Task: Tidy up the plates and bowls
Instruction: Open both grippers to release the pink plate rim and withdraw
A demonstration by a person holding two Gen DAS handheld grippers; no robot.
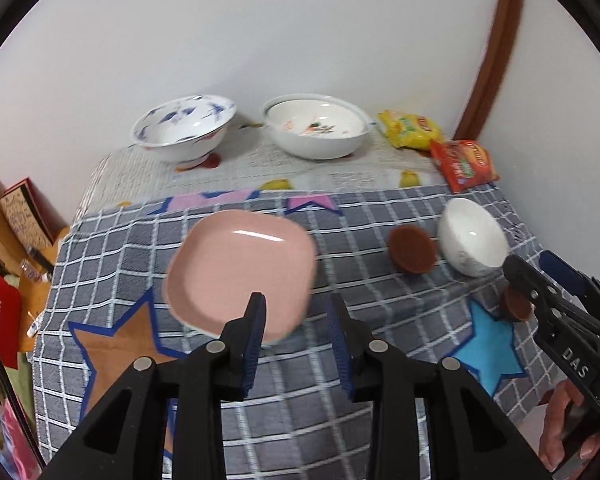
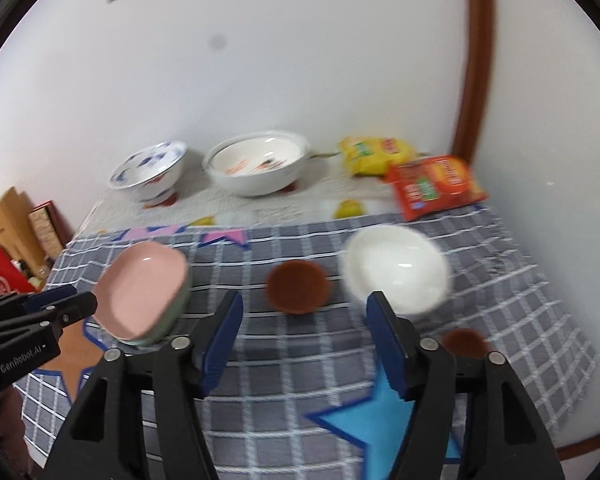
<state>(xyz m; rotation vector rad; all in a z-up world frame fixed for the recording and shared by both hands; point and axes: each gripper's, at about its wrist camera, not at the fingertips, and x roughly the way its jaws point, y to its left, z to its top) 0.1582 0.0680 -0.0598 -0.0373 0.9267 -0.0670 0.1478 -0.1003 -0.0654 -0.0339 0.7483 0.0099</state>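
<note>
Here the pink plate (image 1: 240,272) sits stacked on a greenish one (image 2: 176,312) on the checked cloth of the surface (image 1: 340,420), just beyond the left gripper (image 1: 296,320), whose jaws stand apart with nothing between them. The small white bowl (image 2: 396,270) rests empty just past the right gripper (image 2: 304,320), its jaws wide and empty too. Two brown dishes (image 2: 298,286) lie near the small bowl. At the back by the white wall stand a blue-patterned bowl (image 1: 184,130) and a large white bowl (image 1: 316,126), beside two snack packets (image 1: 464,164).
</note>
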